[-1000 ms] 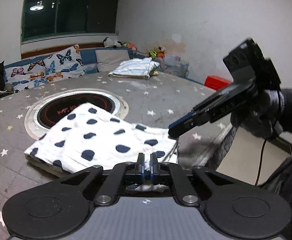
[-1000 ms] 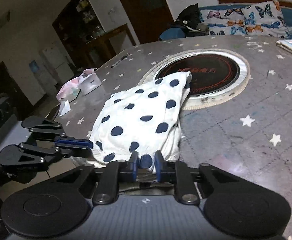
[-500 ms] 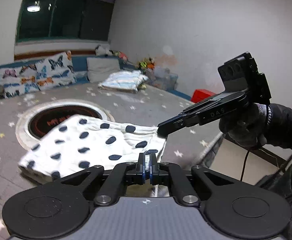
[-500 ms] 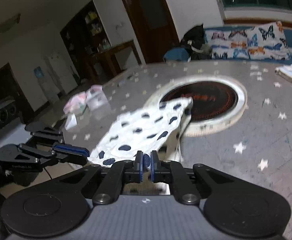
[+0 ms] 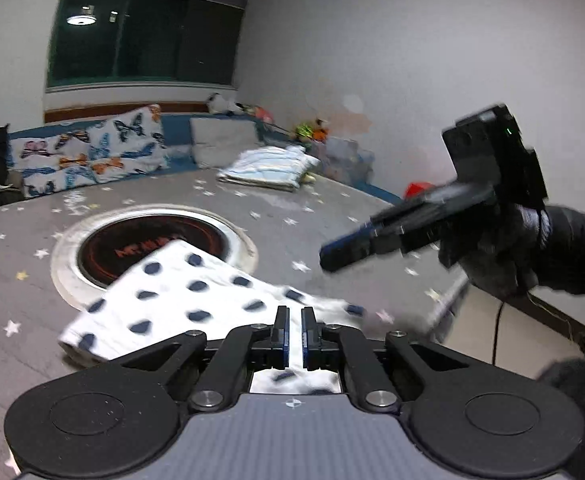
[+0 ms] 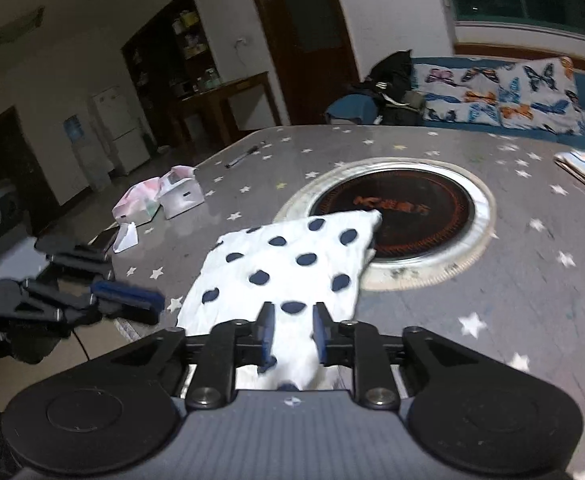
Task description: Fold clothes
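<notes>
A white cloth with dark blue dots (image 5: pixel 196 292) (image 6: pixel 292 256) lies on the grey star-patterned table (image 5: pixel 332 208), its far corner over the round inset hob (image 6: pixel 412 208). My left gripper (image 5: pixel 294 336) is shut, and white cloth fills the narrow slit between its pads. In the right wrist view it (image 6: pixel 156 304) sits by the cloth's near left edge at the table's rim. The jaws of my right gripper (image 6: pixel 292 328) are opening, and the cloth shows between them without being pressed. In the left wrist view it (image 5: pixel 326 258) hangs above the cloth's right corner, held by a gloved hand (image 5: pixel 492 256).
A folded striped pile (image 5: pixel 268 168) rests at the table's far side. White packets and a small box (image 6: pixel 180 196) lie at the table's left, with a pen (image 6: pixel 244 156) beyond them. The table's edge (image 5: pixel 448 300) drops off under the right gripper. A butterfly-print sofa stands behind.
The right gripper's jaws have parted and it has risen off the cloth's corner. The cloth, stretched between both grippers before, has dropped slack onto the table.
</notes>
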Tool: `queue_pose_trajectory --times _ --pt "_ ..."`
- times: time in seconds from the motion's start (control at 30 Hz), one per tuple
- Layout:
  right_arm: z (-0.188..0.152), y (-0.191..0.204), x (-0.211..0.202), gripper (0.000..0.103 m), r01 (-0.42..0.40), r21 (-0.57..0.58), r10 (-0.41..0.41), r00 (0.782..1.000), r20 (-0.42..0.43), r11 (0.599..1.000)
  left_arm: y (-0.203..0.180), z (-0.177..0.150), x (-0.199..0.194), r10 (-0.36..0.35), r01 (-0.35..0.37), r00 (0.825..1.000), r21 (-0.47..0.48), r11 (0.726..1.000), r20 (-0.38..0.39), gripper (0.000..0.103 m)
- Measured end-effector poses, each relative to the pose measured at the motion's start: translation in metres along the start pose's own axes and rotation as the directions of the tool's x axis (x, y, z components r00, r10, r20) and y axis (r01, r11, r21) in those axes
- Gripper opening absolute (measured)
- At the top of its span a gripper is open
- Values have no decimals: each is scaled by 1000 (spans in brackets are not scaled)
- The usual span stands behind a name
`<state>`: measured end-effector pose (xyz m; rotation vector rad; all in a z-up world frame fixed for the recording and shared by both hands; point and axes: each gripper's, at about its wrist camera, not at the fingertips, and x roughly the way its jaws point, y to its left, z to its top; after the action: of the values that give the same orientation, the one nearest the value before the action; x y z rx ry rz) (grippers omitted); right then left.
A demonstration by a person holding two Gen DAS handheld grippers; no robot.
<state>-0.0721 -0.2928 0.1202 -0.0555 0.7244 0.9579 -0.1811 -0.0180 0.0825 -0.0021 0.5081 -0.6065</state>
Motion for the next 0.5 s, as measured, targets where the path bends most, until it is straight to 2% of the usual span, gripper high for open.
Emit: queue_pose_trajectory --times 0.1,0.27,0.37,0.5 --pt "7 1 21 33 -26 -22 25 999 -20 999 8 -1 16 44 -45 999 -20 999 -31 7" --pt "16 1 57 34 -59 -51 56 997 -60 997 21 -10 37 65 -74 992 -82 994 -108 7" --pt "19 -2 76 40 -67 -67 61 994 -92 996 23 -16 37 68 -79 990 -94 992 -121 9" --pt "20 -12 97 40 -60 -67 50 988 -146 996 25 -21 35 58 -73 989 -106 992 -136 9"
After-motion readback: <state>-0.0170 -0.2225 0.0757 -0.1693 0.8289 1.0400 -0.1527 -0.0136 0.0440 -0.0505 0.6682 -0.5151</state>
